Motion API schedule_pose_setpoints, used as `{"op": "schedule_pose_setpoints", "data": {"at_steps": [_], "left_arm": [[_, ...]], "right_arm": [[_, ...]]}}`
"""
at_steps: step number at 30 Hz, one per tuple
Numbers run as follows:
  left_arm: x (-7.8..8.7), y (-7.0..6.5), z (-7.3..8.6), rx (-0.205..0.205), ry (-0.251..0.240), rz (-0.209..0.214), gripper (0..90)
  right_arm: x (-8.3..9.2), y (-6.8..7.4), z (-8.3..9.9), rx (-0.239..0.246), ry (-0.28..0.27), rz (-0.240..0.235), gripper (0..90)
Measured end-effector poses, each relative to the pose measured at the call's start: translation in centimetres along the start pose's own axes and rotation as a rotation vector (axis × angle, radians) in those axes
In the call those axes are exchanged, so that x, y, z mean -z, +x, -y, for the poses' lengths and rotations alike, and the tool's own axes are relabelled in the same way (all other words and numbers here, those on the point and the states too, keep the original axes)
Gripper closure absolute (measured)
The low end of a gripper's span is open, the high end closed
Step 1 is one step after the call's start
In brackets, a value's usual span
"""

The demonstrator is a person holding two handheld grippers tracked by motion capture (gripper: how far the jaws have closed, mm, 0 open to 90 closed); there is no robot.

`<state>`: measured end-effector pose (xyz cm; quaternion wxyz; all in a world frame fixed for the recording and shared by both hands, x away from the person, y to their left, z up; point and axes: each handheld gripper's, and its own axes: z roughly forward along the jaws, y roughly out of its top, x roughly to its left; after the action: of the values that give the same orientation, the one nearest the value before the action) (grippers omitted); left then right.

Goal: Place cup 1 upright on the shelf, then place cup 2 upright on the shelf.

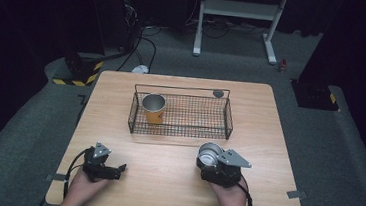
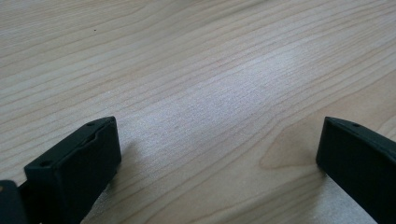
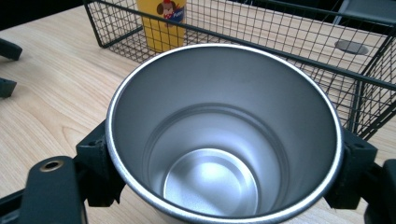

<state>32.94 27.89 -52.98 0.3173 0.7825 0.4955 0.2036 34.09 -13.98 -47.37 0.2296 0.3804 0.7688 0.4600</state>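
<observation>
A steel cup [image 1: 209, 154] [image 3: 219, 135] stands upright and empty near the table's front right, with my right gripper [image 1: 214, 162] [image 3: 224, 163] shut on it, one jaw on each side of its wall. A yellow cup [image 1: 154, 108] [image 3: 161, 21] with a cartoon print stands in the left end of the black wire basket [image 1: 180, 131] [image 3: 299, 44] at mid-table. My left gripper [image 1: 121, 170] [image 2: 217, 154] rests at the front left, open, jaws wide apart over bare wood with nothing between them.
The wooden table [image 1: 174, 182] has free surface between the two grippers and in front of the basket. A round grey grommet [image 1: 218, 93] [image 3: 351, 46] sits in the table behind the basket. Beyond the table are cables and a white stand [image 1: 239, 10] on the floor.
</observation>
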Motion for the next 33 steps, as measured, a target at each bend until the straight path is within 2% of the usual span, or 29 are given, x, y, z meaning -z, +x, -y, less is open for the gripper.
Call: {"op": "schedule_pose_setpoints", "data": {"at_steps": [5, 14, 18, 25, 33], "left_arm": [[0.0, 0.0, 0.0, -0.001, 0.000, 0.001, 0.1], [0.0, 0.0, 0.0, 0.004, -0.002, -0.002, 0.2], [0.0, 0.0, 0.0, 0.015, 0.000, -0.009, 0.2], [0.0, 0.1, 0.0, 0.011, 0.000, -0.009, 0.2], [0.0, 0.0, 0.0, 0.015, -0.004, -0.012, 0.2]], "right_arm": [[0.0, -0.4, -0.4, -0.018, -0.010, 0.011, 18.5], [-0.3, -0.4, -0.9, -0.020, -0.016, 0.029, 18.5], [-0.6, 0.0, -1.4, 0.001, -0.004, 0.035, 18.5], [-0.7, 0.1, -3.4, -0.006, -0.012, 0.058, 18.6], [-1.1, 0.0, -5.5, -0.017, -0.006, 0.064, 18.5]]}}
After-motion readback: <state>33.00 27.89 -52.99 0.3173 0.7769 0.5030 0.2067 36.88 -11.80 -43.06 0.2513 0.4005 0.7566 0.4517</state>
